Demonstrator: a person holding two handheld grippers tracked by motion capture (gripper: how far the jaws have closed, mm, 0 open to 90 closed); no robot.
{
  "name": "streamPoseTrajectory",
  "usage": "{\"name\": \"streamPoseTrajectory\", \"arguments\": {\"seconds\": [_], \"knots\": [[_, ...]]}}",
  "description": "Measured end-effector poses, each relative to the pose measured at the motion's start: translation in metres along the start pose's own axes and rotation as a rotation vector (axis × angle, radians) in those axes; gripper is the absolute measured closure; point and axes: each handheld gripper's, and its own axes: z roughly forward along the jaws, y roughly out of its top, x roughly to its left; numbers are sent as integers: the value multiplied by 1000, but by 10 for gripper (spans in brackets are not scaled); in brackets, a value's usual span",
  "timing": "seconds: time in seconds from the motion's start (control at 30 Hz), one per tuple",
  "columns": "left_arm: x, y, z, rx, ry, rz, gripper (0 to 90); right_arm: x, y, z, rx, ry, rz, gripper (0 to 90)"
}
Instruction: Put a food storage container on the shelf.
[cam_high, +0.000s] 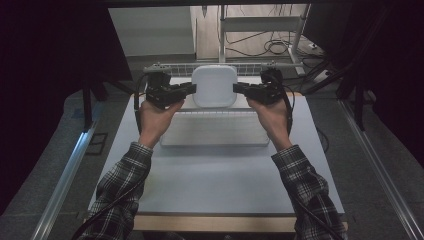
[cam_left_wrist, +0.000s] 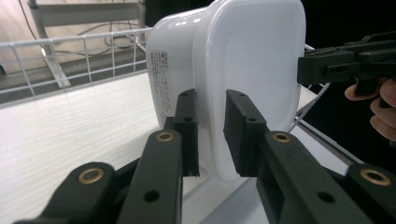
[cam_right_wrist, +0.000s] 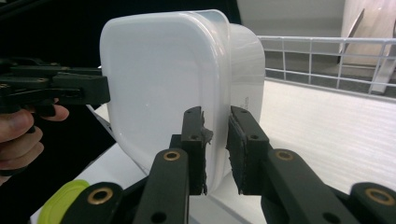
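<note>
Reaching level from opposite sides, left hand-held gripper (cam_high: 192, 89) and right hand-held gripper (cam_high: 236, 89) each pinch the white container's (cam_high: 214, 85) rim.

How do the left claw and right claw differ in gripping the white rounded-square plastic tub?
The left claw pinches the left rim of the white rounded-square plastic tub; the right claw pinches its right rim. The right claw's pad is frayed, the left claw's looks intact. Shared: both straddle the lid seam, one jaw on lid face, one on body.
</note>
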Motion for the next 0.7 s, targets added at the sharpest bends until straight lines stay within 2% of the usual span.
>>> {"name": "streamPoseTrajectory", "arguments": {"seconds": [0.17,0.4,0.47,0.7], "knots": [[-1,-2,3,-24,13,26,674,-1,1,3,-9,5,-5,725],[-1,-4,8,-27,48,59,614,1,2,7,-8,7,-16,686],[0,-4,11,-27,56,59,611,1,1,8,-3,-2,-19,678],[6,-4,18,-33,37,37,592,-3,0,13,12,-21,-19,651]]}}
